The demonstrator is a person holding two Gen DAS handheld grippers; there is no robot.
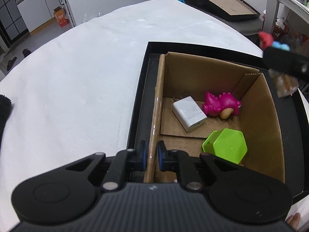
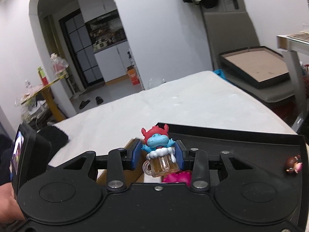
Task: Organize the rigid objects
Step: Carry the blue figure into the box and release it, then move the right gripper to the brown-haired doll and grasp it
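Observation:
My left gripper (image 1: pixel 152 155) is shut on the left wall of an open cardboard box (image 1: pixel 256 116) that stands in a black tray (image 1: pixel 146 89). Inside the box lie a white charger (image 1: pixel 190 114), a magenta dinosaur toy (image 1: pixel 220 103) and a green hexagonal cup (image 1: pixel 226 145) on its side. My right gripper (image 2: pixel 158 152) is shut on a blue hippo figure (image 2: pixel 157 141) with a red hat, sitting in a clear beer mug. In the left wrist view that figure (image 1: pixel 267 39) hangs above the box's far right corner.
The tray rests on a white-covered table (image 1: pixel 77 77). A small brown-haired doll (image 2: pixel 293 165) lies on the tray's right side. A dark cloth (image 1: pixel 4 108) sits at the table's left edge. Another black tray (image 2: pixel 255 67) leans on a chair behind.

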